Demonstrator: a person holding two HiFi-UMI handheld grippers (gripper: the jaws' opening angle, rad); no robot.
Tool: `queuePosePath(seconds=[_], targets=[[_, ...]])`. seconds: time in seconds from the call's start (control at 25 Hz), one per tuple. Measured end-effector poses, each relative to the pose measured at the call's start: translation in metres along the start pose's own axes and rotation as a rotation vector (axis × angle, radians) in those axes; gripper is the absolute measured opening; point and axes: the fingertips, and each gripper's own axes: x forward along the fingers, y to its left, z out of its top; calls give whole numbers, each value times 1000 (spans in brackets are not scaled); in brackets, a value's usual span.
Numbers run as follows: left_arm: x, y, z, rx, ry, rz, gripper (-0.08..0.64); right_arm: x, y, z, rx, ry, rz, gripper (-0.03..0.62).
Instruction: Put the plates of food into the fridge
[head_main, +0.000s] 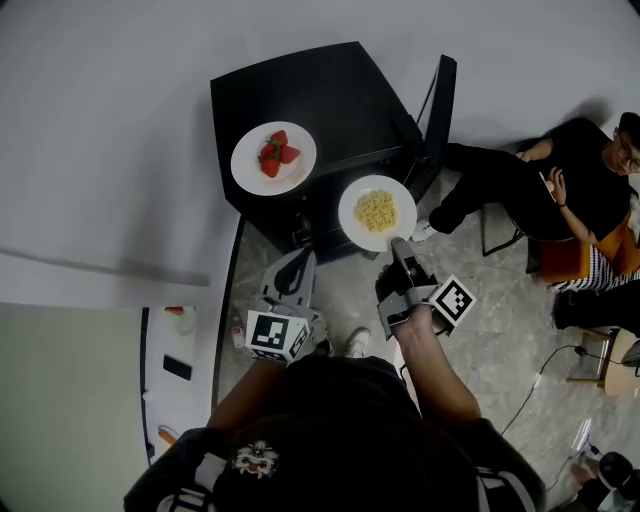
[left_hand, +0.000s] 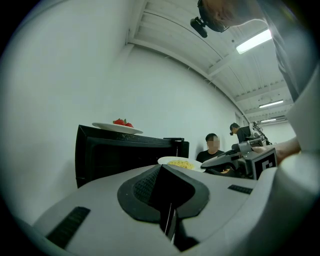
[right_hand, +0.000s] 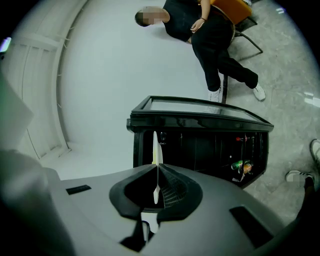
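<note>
A black mini fridge (head_main: 330, 110) stands with its door (head_main: 440, 110) swung open. On its top rests a white plate of strawberries (head_main: 273, 158), also in the left gripper view (left_hand: 117, 127). My right gripper (head_main: 398, 246) is shut on the rim of a white plate of yellow noodles (head_main: 377, 212), held in front of the fridge. In the right gripper view this noodle plate (right_hand: 155, 150) shows edge-on between the closed jaws of the right gripper (right_hand: 157, 185), facing the dark fridge interior (right_hand: 200, 145). My left gripper (head_main: 297, 268) is shut and empty, low beside the fridge.
A person in black (head_main: 540, 190) sits on a chair to the right of the fridge door. Bottles (right_hand: 240, 166) stand inside the fridge. A white counter (head_main: 175, 400) with small items lies at the left. Cables (head_main: 545, 375) run over the stone floor at the right.
</note>
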Motion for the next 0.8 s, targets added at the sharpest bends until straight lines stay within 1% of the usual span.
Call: queuePosePath(seconds=[0.28, 0.44, 0.64, 0.8], targets=[[4, 25, -4, 17, 10, 48, 23, 30, -29, 1, -1, 4, -56, 31], [9, 33, -10, 21, 19, 55, 23, 50, -41, 3, 3, 1, -73, 31], [16, 44, -16, -5, 24, 82, 23, 76, -54, 3, -5, 5, -89, 31], [18, 48, -21, -5, 34, 90, 23, 88, -66, 6, 6, -15, -104, 31]])
